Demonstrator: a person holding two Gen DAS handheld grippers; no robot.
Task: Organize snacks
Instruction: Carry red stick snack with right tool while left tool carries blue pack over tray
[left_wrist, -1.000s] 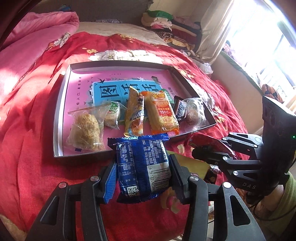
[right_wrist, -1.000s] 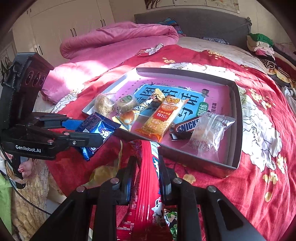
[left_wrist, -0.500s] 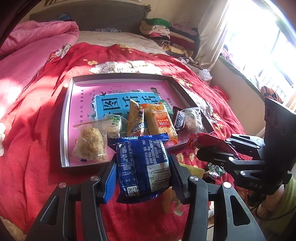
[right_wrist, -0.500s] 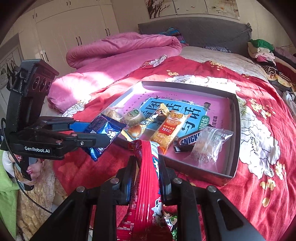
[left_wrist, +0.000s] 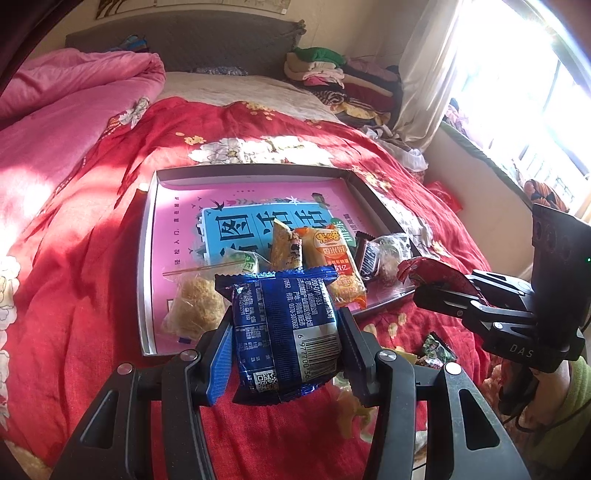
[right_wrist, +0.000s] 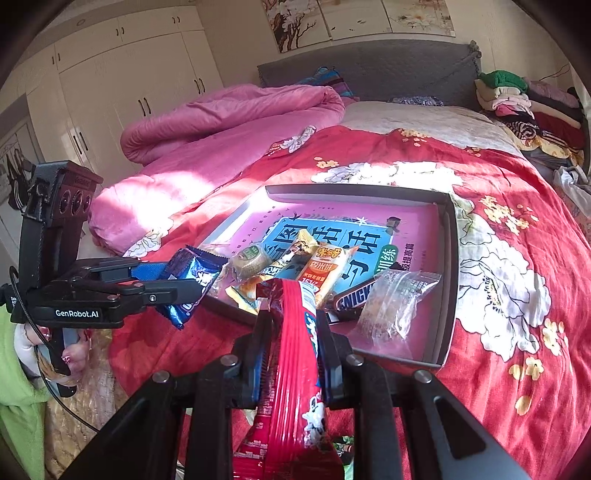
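Observation:
My left gripper (left_wrist: 286, 328) is shut on a blue snack packet (left_wrist: 288, 332), held above the bed just in front of the tray's near edge; it also shows in the right wrist view (right_wrist: 192, 280). My right gripper (right_wrist: 291, 332) is shut on a red snack packet (right_wrist: 291, 369), also in front of the tray, seen from the left wrist view (left_wrist: 439, 277). The grey-rimmed pink tray (left_wrist: 147, 258) lies on the red bedspread and holds several snacks in a row: a clear bag of floss cake (left_wrist: 192, 306), an orange packet (left_wrist: 336, 266), a Snickers bar (right_wrist: 354, 295).
More loose wrappers (left_wrist: 436, 350) lie on the bedspread near the front edge. A pink quilt (right_wrist: 221, 122) is bunched at the back left. Folded clothes (left_wrist: 343, 77) are stacked by the headboard. A wall and window (left_wrist: 517, 110) stand on the right.
Both grippers have drawn back and risen, so the tray looks farther away and more of the room shows. Each still holds its packet.

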